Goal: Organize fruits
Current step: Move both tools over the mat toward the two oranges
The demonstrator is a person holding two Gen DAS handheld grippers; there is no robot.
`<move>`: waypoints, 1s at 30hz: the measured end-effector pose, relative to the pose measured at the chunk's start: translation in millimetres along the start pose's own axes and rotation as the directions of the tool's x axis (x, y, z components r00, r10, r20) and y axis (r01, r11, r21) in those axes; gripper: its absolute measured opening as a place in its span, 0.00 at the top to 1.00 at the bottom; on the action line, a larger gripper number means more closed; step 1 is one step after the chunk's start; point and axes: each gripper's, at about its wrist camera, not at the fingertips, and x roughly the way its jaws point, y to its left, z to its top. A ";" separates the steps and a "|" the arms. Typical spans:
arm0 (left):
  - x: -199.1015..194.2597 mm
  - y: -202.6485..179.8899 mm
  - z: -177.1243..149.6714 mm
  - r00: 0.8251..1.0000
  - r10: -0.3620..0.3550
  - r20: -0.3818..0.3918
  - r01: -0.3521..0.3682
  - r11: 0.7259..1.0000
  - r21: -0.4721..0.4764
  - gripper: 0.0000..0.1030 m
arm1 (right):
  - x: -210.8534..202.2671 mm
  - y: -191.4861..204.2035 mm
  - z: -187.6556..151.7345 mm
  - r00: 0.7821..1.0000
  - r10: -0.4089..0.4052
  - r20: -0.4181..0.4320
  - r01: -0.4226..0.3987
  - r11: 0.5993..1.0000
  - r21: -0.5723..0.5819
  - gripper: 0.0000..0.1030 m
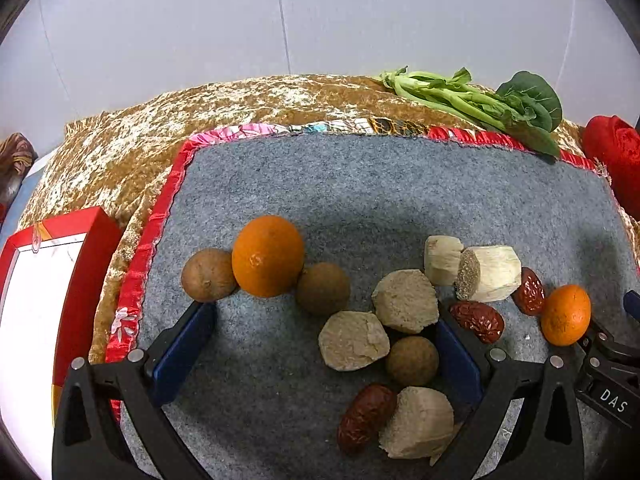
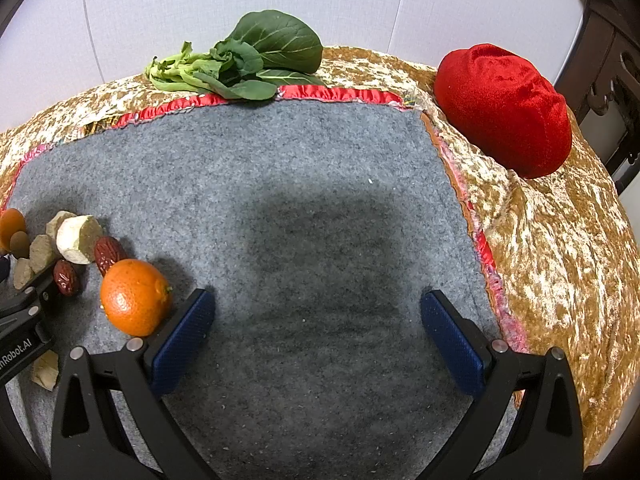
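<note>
Tongs (blue-padded) over felt mat

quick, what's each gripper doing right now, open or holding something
Left gripper: open, holding nothing.
Right gripper: open, holding nothing.

Two oranges, three round brown fruits, three red dates, and five pale cut chunks are counted on the grey mat. One bunch of leafy greens, one red box and one red velvet cushion are seen.
</note>
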 end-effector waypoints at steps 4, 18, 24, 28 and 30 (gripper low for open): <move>0.2 -0.3 0.1 1.000 0.000 0.000 0.000 1.000 0.000 0.00 | 0.8 0.1 0.0 1.000 0.000 0.000 0.000 1.000 0.000 0.00; -5.8 2.9 5.5 0.999 -0.021 -0.035 0.022 0.999 0.027 0.00 | 2.0 2.5 5.2 1.000 -0.008 -0.007 0.008 1.000 -0.003 0.00; -79.7 26.5 4.6 0.990 -0.011 0.141 -0.011 0.988 0.154 0.01 | -14.3 -4.0 18.6 0.997 0.074 -0.022 -0.075 0.996 -0.048 0.01; -113.4 43.9 -12.2 0.971 -0.046 0.235 -0.026 0.956 0.294 0.00 | -66.9 -12.2 21.0 0.972 0.176 0.158 -0.162 0.982 -0.098 0.00; -114.0 54.8 -21.3 0.976 -0.046 0.211 -0.028 0.943 0.333 0.00 | -82.8 -12.8 19.7 0.947 0.265 0.183 -0.245 0.961 -0.127 0.00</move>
